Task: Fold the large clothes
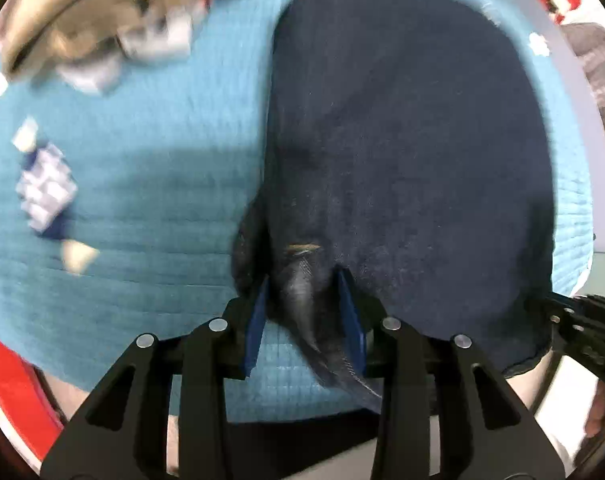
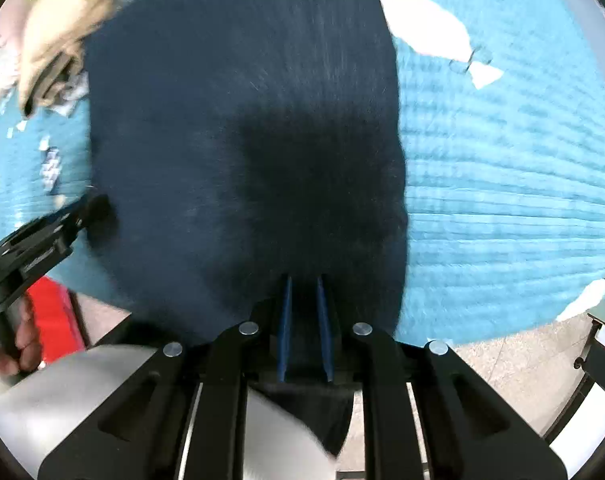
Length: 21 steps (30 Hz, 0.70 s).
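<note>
A large dark navy garment [image 1: 402,152] lies spread over a light blue quilted cover [image 1: 142,208]. My left gripper [image 1: 304,276] is shut on a bunched near edge of the garment, cloth pinched between its blue pads. My right gripper [image 2: 303,280] is shut on the garment's near edge [image 2: 242,140], cloth running between its blue pads and hanging below them. The left gripper also shows at the left of the right wrist view [image 2: 62,224], and the right gripper at the right edge of the left wrist view [image 1: 582,320].
A beige garment [image 1: 82,12] and small white and blue items [image 1: 46,188] lie on the cover at the left. White patches [image 2: 426,28] show on the cover at the right. A red object [image 2: 54,316] sits below the bed edge. Tiled floor [image 2: 514,356] is at lower right.
</note>
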Each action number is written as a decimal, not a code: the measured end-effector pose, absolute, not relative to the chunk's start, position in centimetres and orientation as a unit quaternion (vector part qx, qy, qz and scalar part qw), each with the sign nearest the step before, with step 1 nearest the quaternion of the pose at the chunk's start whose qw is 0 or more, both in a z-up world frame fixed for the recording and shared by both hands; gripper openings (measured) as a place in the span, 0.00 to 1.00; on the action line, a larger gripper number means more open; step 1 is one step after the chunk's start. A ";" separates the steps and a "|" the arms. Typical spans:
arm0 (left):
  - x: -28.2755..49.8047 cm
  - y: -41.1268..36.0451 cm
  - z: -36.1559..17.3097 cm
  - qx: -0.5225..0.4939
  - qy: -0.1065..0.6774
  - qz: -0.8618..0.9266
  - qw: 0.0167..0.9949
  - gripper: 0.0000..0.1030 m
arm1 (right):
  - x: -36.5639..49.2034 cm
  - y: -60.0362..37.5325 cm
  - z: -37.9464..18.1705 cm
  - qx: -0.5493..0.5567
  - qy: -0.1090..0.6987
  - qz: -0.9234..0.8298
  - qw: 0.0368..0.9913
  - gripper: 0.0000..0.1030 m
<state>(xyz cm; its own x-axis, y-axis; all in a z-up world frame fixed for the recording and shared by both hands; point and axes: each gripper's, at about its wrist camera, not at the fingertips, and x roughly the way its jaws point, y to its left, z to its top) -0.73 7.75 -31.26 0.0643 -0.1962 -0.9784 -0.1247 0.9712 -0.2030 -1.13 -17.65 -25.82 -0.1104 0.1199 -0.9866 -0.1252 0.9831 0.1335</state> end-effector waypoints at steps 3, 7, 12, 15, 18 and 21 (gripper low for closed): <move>-0.6 7.6 -30.1 -0.106 0.686 -0.020 0.720 0.37 | -0.7 -16.5 -24.3 -0.013 0.744 0.083 0.662 0.15; -0.8 7.3 -28.4 -0.110 0.685 -0.034 0.720 0.37 | -2.8 -17.8 -21.7 0.028 0.757 0.087 0.647 0.14; 0.2 7.9 -31.4 -0.140 0.694 -0.032 0.705 0.42 | -3.2 -19.7 -27.9 0.133 0.760 0.065 0.633 0.12; -0.1 8.9 -30.3 -0.134 0.696 -0.028 0.705 0.41 | -3.5 -18.8 -25.7 0.102 0.759 0.068 0.640 0.12; -0.5 9.5 -28.0 -0.123 0.691 -0.029 0.712 0.39 | -3.8 -17.6 -22.0 0.078 0.740 0.097 0.661 0.16; -0.5 10.1 -24.6 -0.130 0.653 -0.032 0.746 0.39 | -2.5 -17.3 -18.0 0.072 0.693 0.104 0.710 0.16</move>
